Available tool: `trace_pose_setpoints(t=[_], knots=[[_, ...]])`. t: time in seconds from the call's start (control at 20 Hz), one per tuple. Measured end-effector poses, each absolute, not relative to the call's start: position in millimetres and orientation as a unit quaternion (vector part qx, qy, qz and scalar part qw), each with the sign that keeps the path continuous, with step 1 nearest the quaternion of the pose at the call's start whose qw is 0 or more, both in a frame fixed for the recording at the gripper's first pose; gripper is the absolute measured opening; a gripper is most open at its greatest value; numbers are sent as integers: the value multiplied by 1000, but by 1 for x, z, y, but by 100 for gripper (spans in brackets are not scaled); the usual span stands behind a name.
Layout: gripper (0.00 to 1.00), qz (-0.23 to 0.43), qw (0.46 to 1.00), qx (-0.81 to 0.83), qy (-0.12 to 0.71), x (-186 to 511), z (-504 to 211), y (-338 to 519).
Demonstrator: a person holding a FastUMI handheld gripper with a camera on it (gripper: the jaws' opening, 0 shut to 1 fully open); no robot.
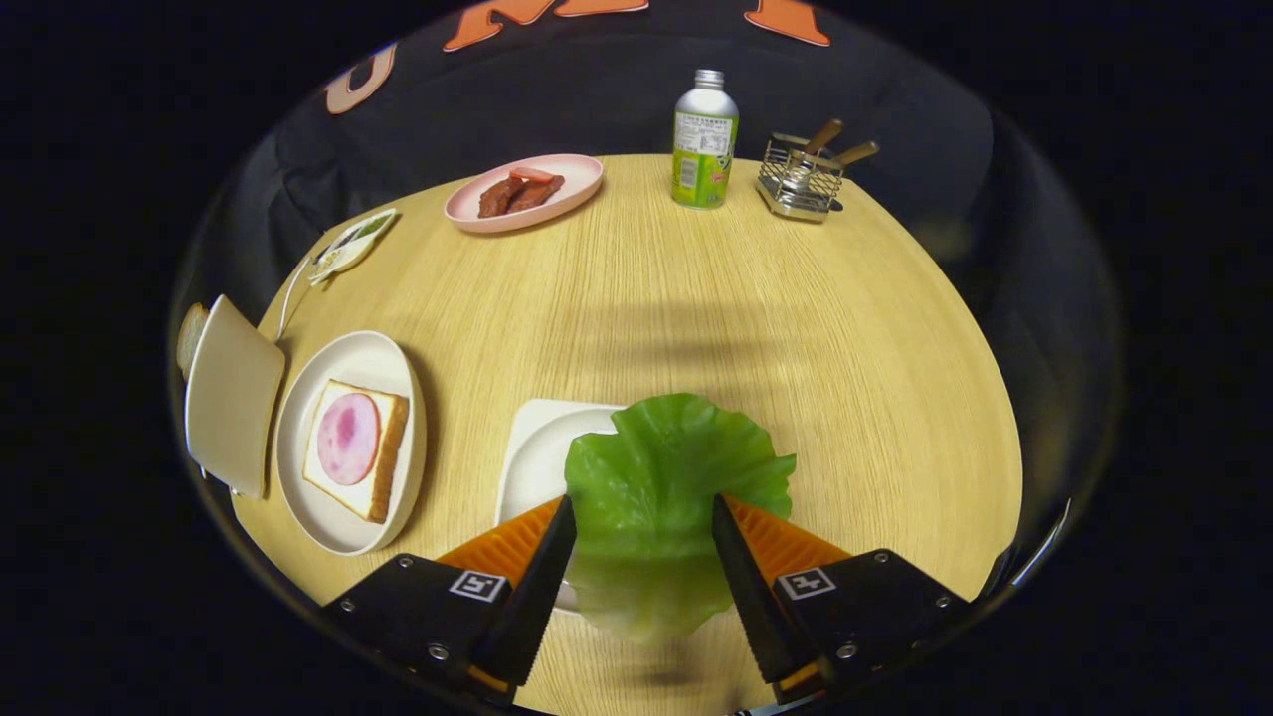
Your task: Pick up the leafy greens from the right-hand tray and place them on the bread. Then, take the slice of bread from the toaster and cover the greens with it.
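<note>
With the ruffled green lettuce leaf (661, 497) pinched between your gripper (643, 522) fingers above the small white tray (532, 447), you've got the ham-topped bread slice (353, 447) on its round white plate (298, 447) waiting off left.

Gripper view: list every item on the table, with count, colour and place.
lettuce leaf: 1, green, between the jaws, over the white tray
white tray: 1, under the leaf
white plate: 1, left of the tray
bread slice: 1, on the white plate
ham round: 1, pink, on the bread
toaster: 1, cream, left of the plate, a bread slice showing behind it
pink plate: 1, far side, holding dark red meat pieces
bottle: 1, silver and green, far side
wire rack: 1, metal, right of the bottle
gripper: 1, jaws at the leaf's two sides
</note>
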State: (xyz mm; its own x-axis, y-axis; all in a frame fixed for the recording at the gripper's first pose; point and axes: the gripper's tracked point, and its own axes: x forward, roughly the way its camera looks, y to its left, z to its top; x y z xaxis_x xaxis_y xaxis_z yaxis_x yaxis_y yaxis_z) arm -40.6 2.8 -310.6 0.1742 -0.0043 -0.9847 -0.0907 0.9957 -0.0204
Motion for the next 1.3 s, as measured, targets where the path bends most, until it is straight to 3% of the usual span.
trace_pose_setpoints(t=[0.3, 0.4, 0.45, 0.55, 0.65, 1.3], knots=[[67, 20, 771, -27, 637, -36, -317, 4], [52, 29, 782, -27, 622, -31, -319, 8], [36, 27, 786, -25, 618, -30, -318, 7], [16, 15, 788, -10, 616, -27, -319, 2], [7, 10, 791, 20, 612, -24, -318, 5], [4, 89, 835, 112, 532, -5, -241, 77]])
